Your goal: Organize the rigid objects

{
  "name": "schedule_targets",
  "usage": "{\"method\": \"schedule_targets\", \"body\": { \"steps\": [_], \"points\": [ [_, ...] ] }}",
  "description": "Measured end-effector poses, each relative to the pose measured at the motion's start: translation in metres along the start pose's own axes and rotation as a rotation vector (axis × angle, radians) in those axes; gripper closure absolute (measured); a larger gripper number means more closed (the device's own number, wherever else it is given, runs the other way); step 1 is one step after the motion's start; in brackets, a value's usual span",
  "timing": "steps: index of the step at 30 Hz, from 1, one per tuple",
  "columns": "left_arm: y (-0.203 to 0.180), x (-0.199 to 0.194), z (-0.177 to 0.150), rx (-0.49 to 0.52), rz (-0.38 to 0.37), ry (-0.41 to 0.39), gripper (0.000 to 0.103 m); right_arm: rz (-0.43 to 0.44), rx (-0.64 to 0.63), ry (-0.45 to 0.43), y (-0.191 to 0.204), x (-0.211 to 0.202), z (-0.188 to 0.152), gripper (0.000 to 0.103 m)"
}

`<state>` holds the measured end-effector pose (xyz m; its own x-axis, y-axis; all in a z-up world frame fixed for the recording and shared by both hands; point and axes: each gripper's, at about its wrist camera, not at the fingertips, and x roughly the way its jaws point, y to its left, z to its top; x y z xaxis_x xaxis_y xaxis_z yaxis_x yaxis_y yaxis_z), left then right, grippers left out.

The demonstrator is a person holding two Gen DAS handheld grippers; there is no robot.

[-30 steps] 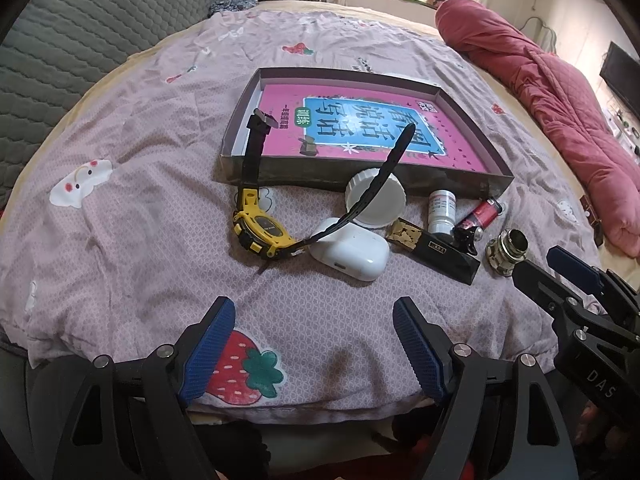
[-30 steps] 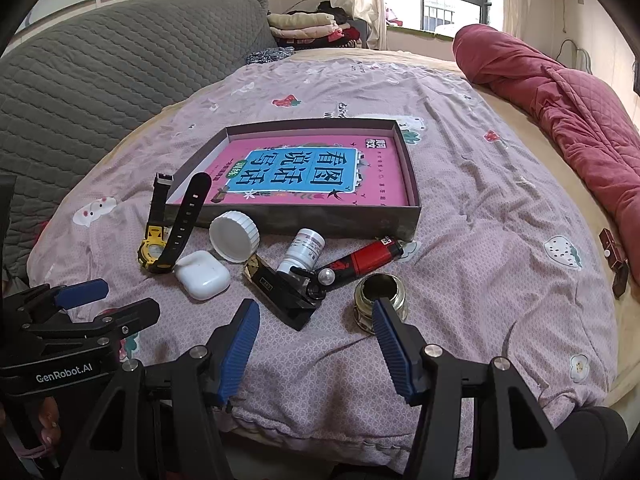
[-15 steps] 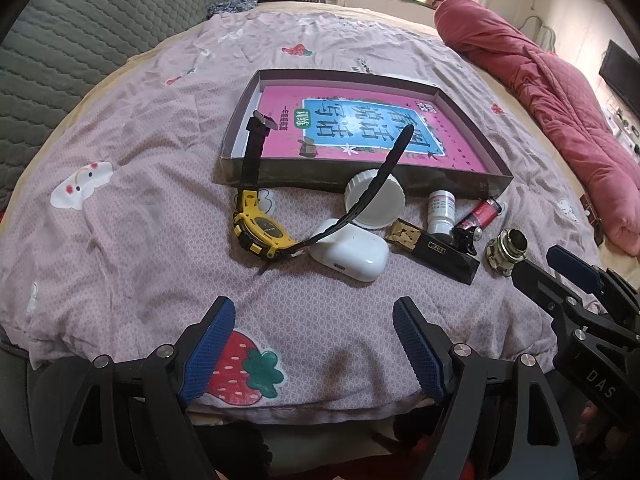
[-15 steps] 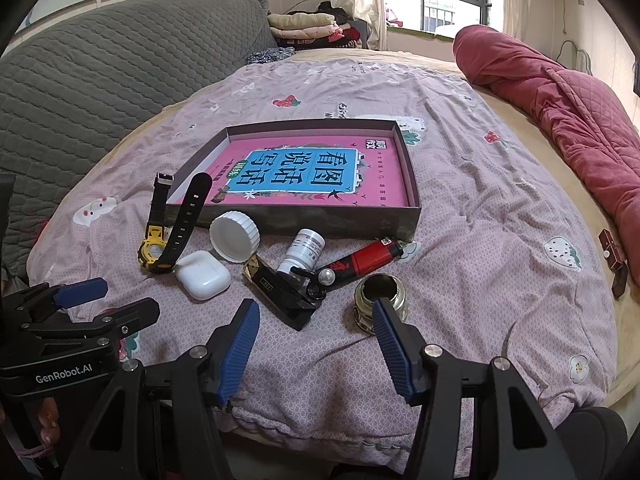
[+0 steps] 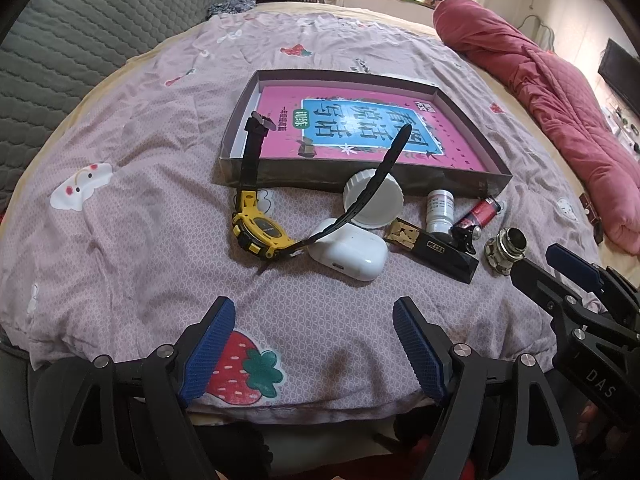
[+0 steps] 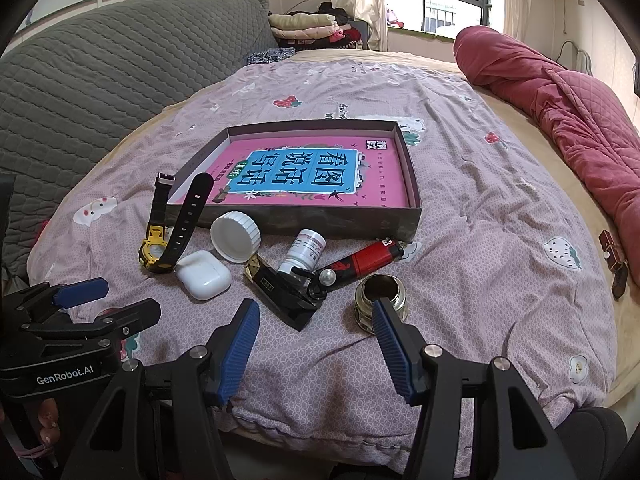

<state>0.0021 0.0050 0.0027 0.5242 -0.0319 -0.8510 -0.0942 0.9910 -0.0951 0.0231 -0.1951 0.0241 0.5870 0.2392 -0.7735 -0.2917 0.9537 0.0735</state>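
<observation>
Both tools, left tool (image 5: 312, 344) and right tool (image 6: 316, 340), hovered spread and empty near the bed's edge. Watch (image 5: 262, 234), earbud case (image 5: 349, 249) and bottle (image 5: 439, 210) lay before the box (image 5: 360, 184). Sorting seemed unstarted; a first grasp would come next.

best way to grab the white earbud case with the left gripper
Grip the white earbud case across its short width, coming straight down with the left gripper. It lies flat, rounded and smooth. The watch strap rests against its far end, so favour the near end.
</observation>
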Motion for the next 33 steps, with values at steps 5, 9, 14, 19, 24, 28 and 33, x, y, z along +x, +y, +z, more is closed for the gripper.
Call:
{"method": "schedule_targets", "body": {
  "steps": [5,9,14,19,24,28,33],
  "points": [
    [-0.001,-0.001,0.000,0.001,0.000,0.001,0.021,0.000,0.000,-0.001,0.000,0.000,0.000,0.045],
    [-0.001,-0.001,0.000,0.000,-0.001,-0.001,0.021,-0.001,0.001,-0.002,0.000,-0.001,0.000,0.045],
    [0.001,-0.002,0.001,-0.006,0.001,-0.005,0.021,0.000,0.006,-0.011,-0.001,-0.003,0.003,0.045],
    [0.011,-0.003,0.004,-0.025,0.012,-0.018,0.021,0.005,0.018,-0.026,-0.004,-0.007,0.005,0.045],
    [0.028,-0.001,0.008,-0.068,0.025,-0.018,0.021,-0.002,0.034,-0.040,-0.011,-0.007,0.007,0.045],
    [0.040,0.004,0.010,-0.101,0.031,-0.009,0.021,-0.008,0.055,-0.040,-0.020,-0.006,0.007,0.045],
    [0.045,0.007,0.012,-0.090,0.040,-0.023,0.021,-0.013,0.074,-0.032,-0.028,-0.002,0.006,0.045]
  ]
}}
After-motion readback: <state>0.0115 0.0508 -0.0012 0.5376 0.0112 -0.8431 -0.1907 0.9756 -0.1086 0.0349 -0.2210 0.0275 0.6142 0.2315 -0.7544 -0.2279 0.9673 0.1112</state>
